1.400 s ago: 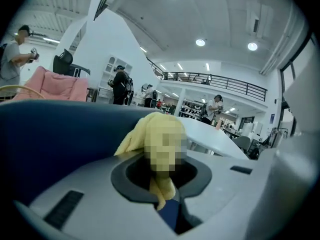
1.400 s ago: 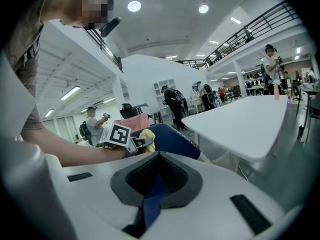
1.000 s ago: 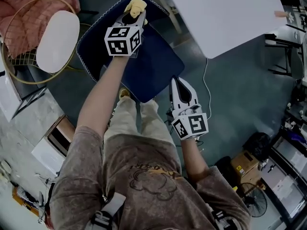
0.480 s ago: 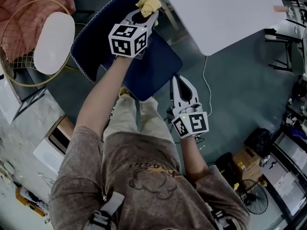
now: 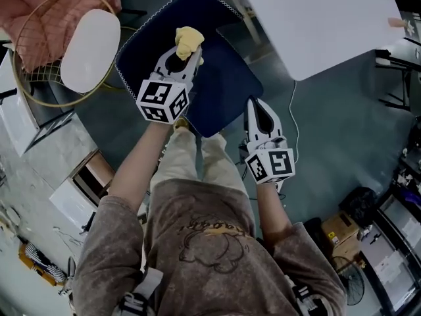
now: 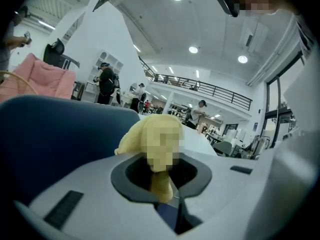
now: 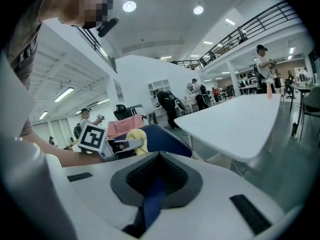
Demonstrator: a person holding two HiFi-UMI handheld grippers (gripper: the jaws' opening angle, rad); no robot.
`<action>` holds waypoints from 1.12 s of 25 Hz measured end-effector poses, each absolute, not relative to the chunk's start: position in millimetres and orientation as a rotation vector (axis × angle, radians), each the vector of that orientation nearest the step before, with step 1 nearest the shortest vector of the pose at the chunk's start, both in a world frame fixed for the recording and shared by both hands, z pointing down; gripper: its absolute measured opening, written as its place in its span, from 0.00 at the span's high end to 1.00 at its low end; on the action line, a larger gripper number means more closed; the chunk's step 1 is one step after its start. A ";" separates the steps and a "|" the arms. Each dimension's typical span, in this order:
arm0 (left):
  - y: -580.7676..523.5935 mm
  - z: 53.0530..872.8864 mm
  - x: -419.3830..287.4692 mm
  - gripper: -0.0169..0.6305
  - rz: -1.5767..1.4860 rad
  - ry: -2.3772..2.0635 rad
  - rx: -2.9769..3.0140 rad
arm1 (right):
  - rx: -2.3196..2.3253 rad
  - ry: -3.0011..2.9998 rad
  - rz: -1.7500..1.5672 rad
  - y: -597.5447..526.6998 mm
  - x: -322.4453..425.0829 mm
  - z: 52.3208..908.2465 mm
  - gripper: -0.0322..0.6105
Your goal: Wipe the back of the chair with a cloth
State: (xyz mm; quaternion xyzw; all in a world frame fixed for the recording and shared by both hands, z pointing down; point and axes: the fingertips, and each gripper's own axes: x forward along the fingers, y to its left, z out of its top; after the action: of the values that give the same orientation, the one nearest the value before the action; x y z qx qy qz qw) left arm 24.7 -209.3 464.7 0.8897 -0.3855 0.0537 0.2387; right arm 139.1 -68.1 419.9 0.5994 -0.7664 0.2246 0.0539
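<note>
A navy chair back (image 5: 220,87) with a pale stitched edge lies below me. My left gripper (image 5: 187,50) is shut on a yellow cloth (image 5: 187,39) and presses it on the upper part of the navy surface. In the left gripper view the cloth (image 6: 135,136) bulges out of the jaws against the chair (image 6: 55,134). My right gripper (image 5: 256,105) is shut, its tip at the chair's right edge; whether it touches is unclear. The right gripper view shows the chair (image 7: 162,136), the cloth (image 7: 136,138) and the left gripper (image 7: 120,145) beyond the shut right gripper (image 7: 155,184).
A white table (image 5: 316,18) stands just right of the chair. At the left is a gold wire chair with a white oval pad (image 5: 89,51) and pink fabric. A cable (image 5: 293,120) runs on the floor. Cardboard boxes (image 5: 335,226) sit at lower right.
The left gripper has drawn the cloth from the chair's far edge back toward me across the navy surface. The right gripper has stayed by the chair's right edge.
</note>
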 end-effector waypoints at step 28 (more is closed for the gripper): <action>-127.2 546.2 -118.0 0.87 0.397 -1.557 2.170 | 1.639 -2.410 0.676 -71.5 91.6 431.5 0.91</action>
State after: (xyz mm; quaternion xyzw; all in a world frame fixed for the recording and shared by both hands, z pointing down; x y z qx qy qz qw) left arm -118.0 -127.2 546.2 0.7842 -0.5625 0.1436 0.2190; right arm 91.6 -71.5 431.5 0.5464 -0.8031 0.2254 0.0748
